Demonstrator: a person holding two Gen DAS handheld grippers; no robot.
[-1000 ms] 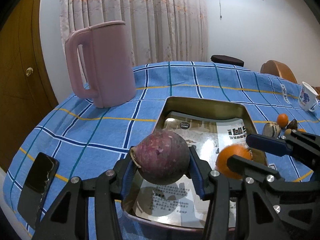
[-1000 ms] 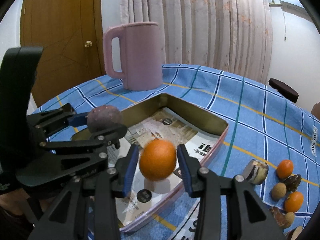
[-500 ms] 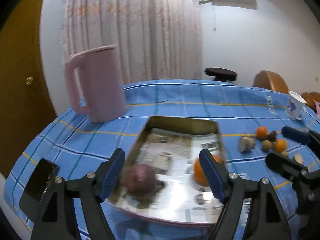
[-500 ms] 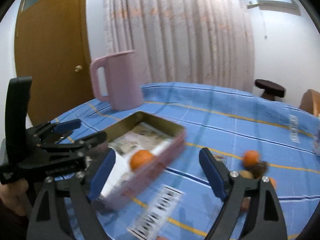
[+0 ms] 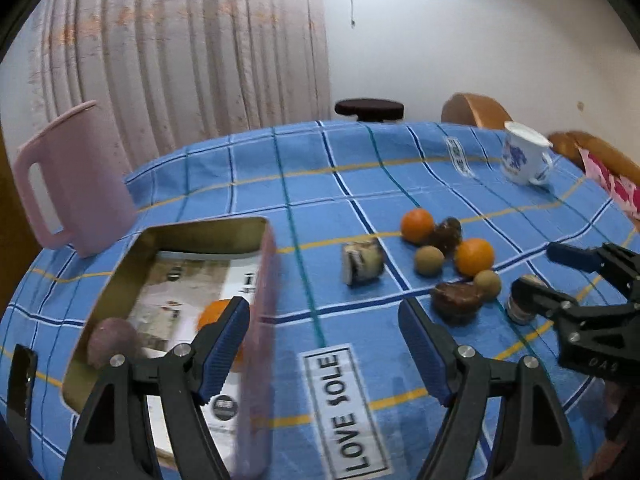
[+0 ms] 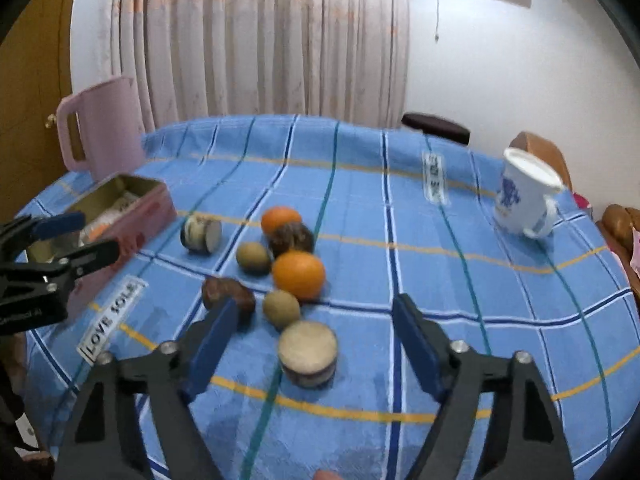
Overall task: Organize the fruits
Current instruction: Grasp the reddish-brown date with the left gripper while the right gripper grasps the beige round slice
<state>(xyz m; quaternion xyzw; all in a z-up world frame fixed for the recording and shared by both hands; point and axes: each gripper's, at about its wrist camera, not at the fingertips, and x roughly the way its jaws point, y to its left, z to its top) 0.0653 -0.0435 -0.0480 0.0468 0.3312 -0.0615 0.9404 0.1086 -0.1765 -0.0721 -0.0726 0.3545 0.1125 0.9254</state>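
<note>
A pink metal tray (image 5: 266, 280) lined with paper holds a purple passion fruit (image 5: 112, 340) and an orange (image 5: 214, 314). It also shows at the left in the right wrist view (image 6: 136, 216). A cluster of fruit lies on the blue cloth: two oranges (image 6: 298, 274) (image 6: 280, 218), small brown round fruits (image 6: 281, 309), dark brown pieces (image 6: 228, 294) and cut rounds (image 6: 308, 354). My left gripper (image 5: 324, 344) is open and empty over the cloth right of the tray. My right gripper (image 6: 310, 344) is open and empty, around the near cut round.
A pink jug (image 5: 76, 184) stands behind the tray. A white and blue mug (image 6: 524, 196) stands at the far right. A dark phone (image 5: 22, 380) lies at the left table edge. Chairs and a stool (image 5: 368, 108) stand beyond the table.
Both grippers opened and let go: the passion fruit and the orange now lie in the tray. Both grippers have swung right, toward the fruit cluster on the cloth.
</note>
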